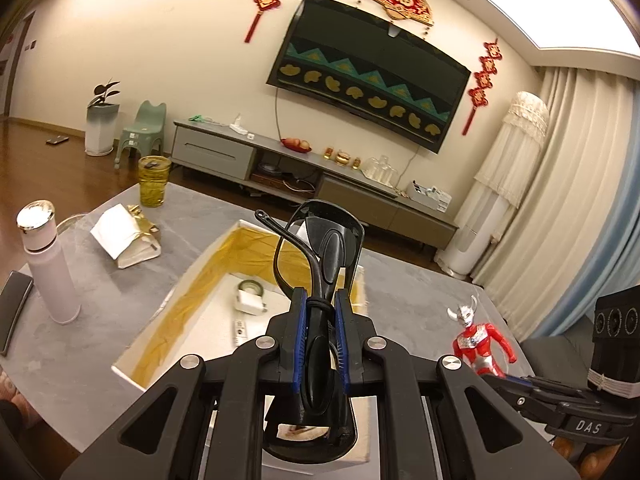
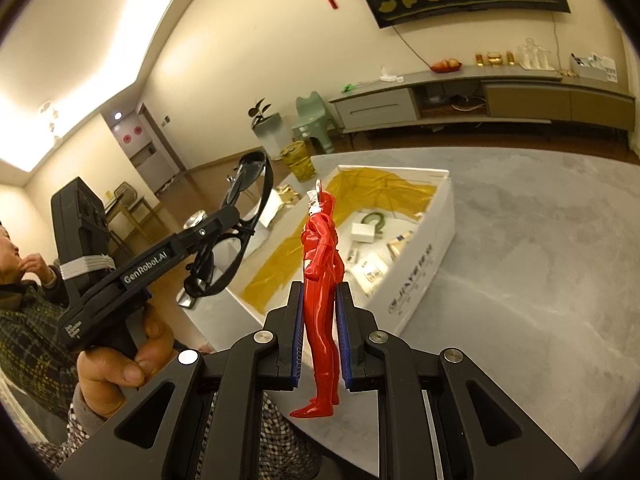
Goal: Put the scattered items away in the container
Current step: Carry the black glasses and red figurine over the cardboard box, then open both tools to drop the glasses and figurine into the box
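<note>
My left gripper (image 1: 320, 300) is shut on a pair of black glasses (image 1: 320, 240), held up over the white box (image 1: 132, 378) with yellow lining. In the box lie a tape roll (image 1: 250, 287), a white charger (image 1: 249, 305) and small packets. In the right wrist view my right gripper (image 2: 319, 292) is shut on the waist of a red toy figure (image 2: 320, 264), upright in the air near the box's (image 2: 420, 280) corner. The left gripper (image 2: 234, 218) with the glasses (image 2: 244, 200) shows there too, to the left. The figure (image 1: 478, 340) stands right of the box in the left wrist view.
On the grey table (image 1: 100, 340) left of the box stand a pale bottle (image 1: 48, 264), a yellow glass (image 1: 154, 182), a white and gold paper bag (image 1: 124, 240) and a black phone (image 1: 14, 312). A person (image 2: 24, 300) sits at the left. A TV cabinet (image 1: 320, 176) lines the far wall.
</note>
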The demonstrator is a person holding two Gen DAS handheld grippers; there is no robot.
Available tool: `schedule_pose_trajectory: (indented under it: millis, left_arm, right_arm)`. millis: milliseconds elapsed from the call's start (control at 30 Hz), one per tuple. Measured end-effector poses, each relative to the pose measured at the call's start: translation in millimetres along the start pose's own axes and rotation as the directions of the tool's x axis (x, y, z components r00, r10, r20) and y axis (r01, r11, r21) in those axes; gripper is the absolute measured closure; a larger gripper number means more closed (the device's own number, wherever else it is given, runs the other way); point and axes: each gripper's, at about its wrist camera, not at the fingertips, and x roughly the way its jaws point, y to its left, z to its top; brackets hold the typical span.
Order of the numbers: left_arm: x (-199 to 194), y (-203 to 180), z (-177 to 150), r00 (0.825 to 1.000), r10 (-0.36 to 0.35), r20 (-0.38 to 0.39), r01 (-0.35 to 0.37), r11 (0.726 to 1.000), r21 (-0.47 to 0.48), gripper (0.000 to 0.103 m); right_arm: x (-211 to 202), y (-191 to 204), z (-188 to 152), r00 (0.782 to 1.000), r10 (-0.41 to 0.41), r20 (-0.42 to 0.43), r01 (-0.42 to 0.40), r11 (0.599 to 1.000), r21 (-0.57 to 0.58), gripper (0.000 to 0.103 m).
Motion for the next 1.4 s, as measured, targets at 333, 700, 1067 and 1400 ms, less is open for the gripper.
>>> schedule_pose_trajectory:
  millis: [333,700,1067,1400]
  left_arm:
    - [7.9,24.2,8.5,0.999,0.025,-0.035,-0.023,0.998,0.067,0.089]
    - [34.0,29.5,12.0,0.993,0.04,-0.114,-0.018,0.982,0.19,0.089]
    - [62.4,42.9,11.8,0.977,0.052,-0.209,0.0,0.97,0.241,0.089]
    - [83.8,47.4,9.0,0.958,0.059,-0.281,0.019,0.963,0.267,0.089]
  right_arm:
    - [32.5,14.1,30.7,1.0,-0.006,-0.024,0.006,0.999,-0.039,0.088]
    - [83.7,13.7,61.0,0.996,-0.036,-0.084,0.031,0.998,-0.062,0.088]
    - [134.7,2.9,83.6,0.985,-0.089,-0.149,0.074,0.992,-0.104,0.088]
    - [185.8,-11.7,97.6,0.965,-0.138,-0.224,0.107,0.984,-0.144,0.088]
